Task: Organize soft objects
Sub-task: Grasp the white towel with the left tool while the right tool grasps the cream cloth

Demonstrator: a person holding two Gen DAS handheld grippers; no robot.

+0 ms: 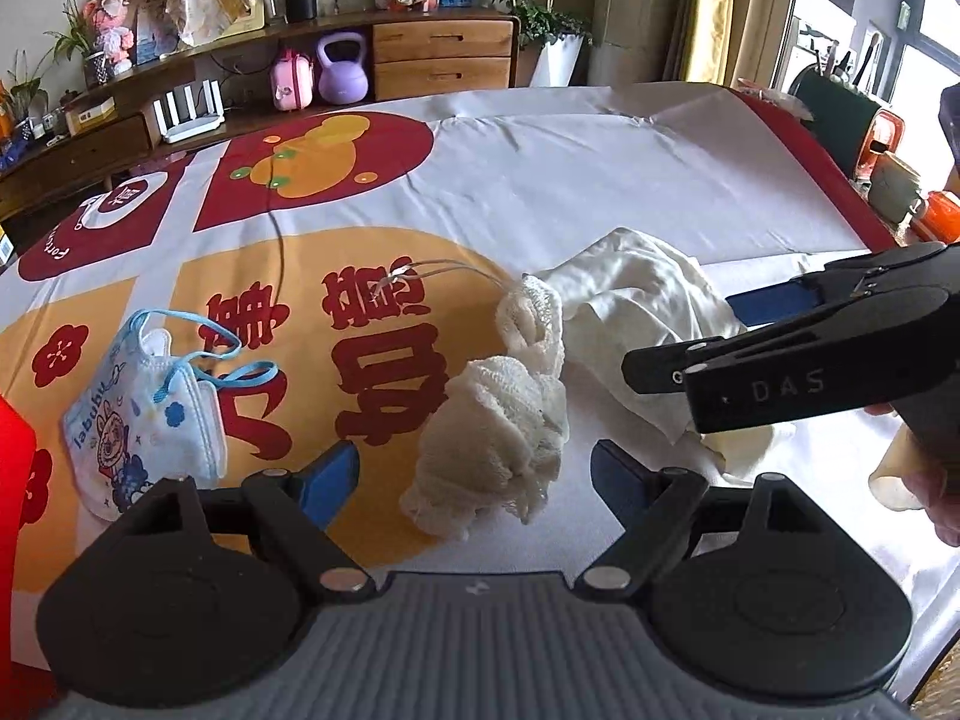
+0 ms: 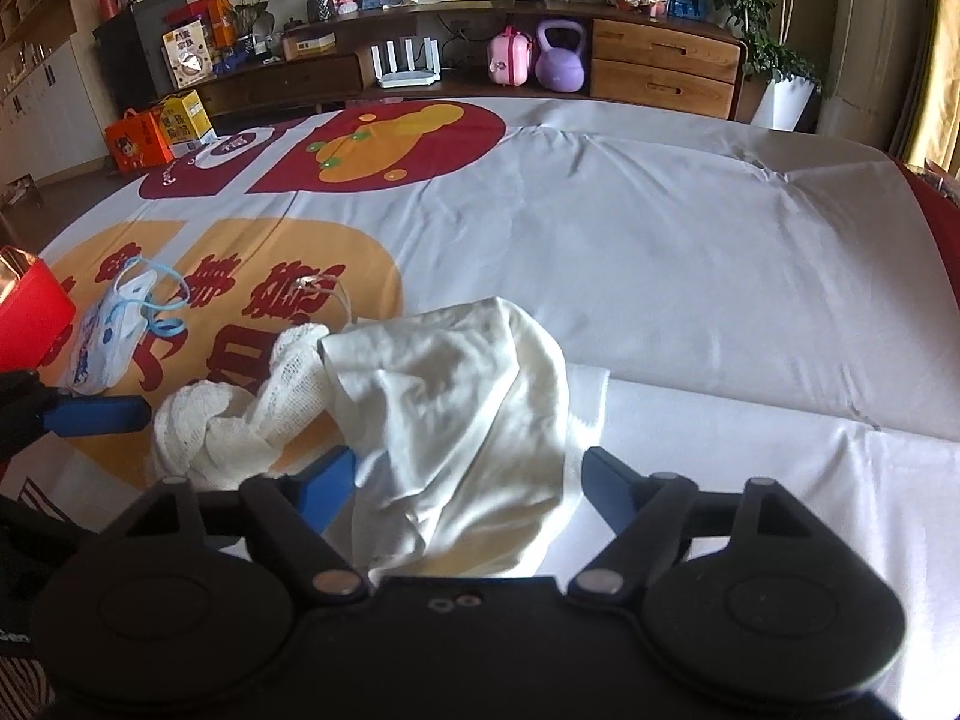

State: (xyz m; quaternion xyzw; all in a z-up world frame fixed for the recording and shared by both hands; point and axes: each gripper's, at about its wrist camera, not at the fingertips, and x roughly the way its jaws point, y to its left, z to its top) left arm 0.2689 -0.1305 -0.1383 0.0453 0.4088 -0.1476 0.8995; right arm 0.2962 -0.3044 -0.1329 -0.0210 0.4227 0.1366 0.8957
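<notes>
A cream gauze bundle (image 1: 498,426) lies on the printed sheet (image 1: 540,180), and my left gripper (image 1: 474,474) stands open around its near end, the blue pads clear of it. To its right is a crumpled white cloth (image 1: 636,300). My right gripper (image 1: 690,342) comes in from the right over that cloth. In the right wrist view the white cloth (image 2: 456,408) lies between the wide fingers of the right gripper (image 2: 471,480), which is open; the gauze bundle (image 2: 240,420) sits left of it. A child's printed face mask (image 1: 150,420) with blue loops lies further left.
A red box (image 1: 12,480) stands at the left edge of the bed. A thin clear cord (image 1: 414,273) runs from the gauze. Beyond the bed are a wooden sideboard (image 1: 444,54), a purple kettlebell (image 1: 342,69) and plants. A hand (image 1: 918,480) holds the right gripper.
</notes>
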